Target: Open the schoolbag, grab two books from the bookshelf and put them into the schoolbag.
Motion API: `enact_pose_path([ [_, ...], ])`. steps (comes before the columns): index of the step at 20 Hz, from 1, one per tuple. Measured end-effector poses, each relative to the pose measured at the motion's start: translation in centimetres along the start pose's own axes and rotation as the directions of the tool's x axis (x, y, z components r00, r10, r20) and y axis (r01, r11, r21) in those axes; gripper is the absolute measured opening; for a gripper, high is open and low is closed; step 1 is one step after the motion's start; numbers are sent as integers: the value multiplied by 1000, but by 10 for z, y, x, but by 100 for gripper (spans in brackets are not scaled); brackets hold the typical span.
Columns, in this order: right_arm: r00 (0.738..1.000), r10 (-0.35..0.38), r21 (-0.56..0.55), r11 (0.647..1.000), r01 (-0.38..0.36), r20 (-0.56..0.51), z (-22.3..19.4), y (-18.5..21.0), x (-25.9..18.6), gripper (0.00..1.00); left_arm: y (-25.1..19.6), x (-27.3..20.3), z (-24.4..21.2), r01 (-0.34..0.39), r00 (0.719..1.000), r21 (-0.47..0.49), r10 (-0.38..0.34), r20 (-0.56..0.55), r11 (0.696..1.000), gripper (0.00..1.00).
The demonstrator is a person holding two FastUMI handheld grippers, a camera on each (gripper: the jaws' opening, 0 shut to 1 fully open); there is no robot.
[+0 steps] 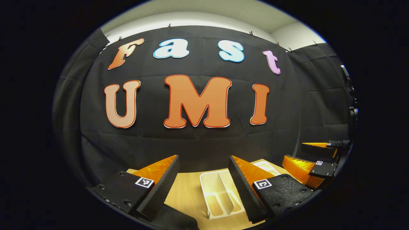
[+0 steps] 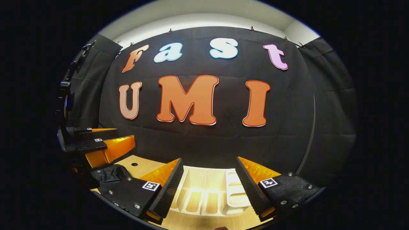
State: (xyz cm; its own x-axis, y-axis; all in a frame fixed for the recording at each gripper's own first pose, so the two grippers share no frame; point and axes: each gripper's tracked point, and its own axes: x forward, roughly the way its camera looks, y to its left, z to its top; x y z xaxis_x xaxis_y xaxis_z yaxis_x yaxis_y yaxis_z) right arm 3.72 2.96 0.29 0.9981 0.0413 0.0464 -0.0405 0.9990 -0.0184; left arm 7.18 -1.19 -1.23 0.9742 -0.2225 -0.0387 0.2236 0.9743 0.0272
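A white bookshelf rack (image 1: pixel 220 191) with upright dividers lies on the wooden table (image 1: pixel 185 195). The slots that show hold nothing. My left gripper (image 1: pixel 204 158) hovers above it, open, the rack lying between its fingers. In the right gripper view the same rack (image 2: pixel 207 191) sits between the spread fingers of my right gripper (image 2: pixel 209 159), which is open too. A crumpled black fabric thing (image 2: pixel 110 174), which may be the schoolbag, lies at the table's left; its dark edge (image 1: pixel 179 220) is under the left gripper's fingers.
The right gripper (image 1: pixel 294 151) floats at the far right of the left gripper view. The left gripper (image 2: pixel 126 134) is at the far left of the right gripper view. The booth's black cloth wall (image 1: pixel 198 140) stands close behind the table.
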Motion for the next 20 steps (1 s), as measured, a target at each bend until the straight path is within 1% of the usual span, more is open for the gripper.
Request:
enact_pose_path([
  [3, 1000, -5, 4, 1000, 5, 1, -1, -6, -6, 97, -3, -3, -2, 5, 1000, -10, -5, 3, 1000, 98],
  [14, 1000, 0, 1, 1000, 0, -8, 4, -6, -11, 97, -4, -16, 2, 10, 1000, -12, -9, 22, 1000, 98],
  [16, 1000, -4, 2, 1000, 4, -9, 4, -8, -9, 97, -3, -15, 2, 8, 1000, -11, -7, 24, 1000, 98],
  [17, 1000, -1, 5, 1000, 1, -5, 5, -10, -9, 97, -4, -15, 0, 6, 1000, -9, -6, 19, 1000, 96],
  [18, 1000, -8, 6, 1000, 8, -6, 5, -12, -9, 97, -4, -15, 0, 5, 1000, -11, -5, 21, 1000, 98],
  [20, 1000, -9, 14, 1000, 9, -6, 4, -16, -13, 97, -5, -14, -1, 6, 1000, -14, -5, 22, 1000, 98],
])
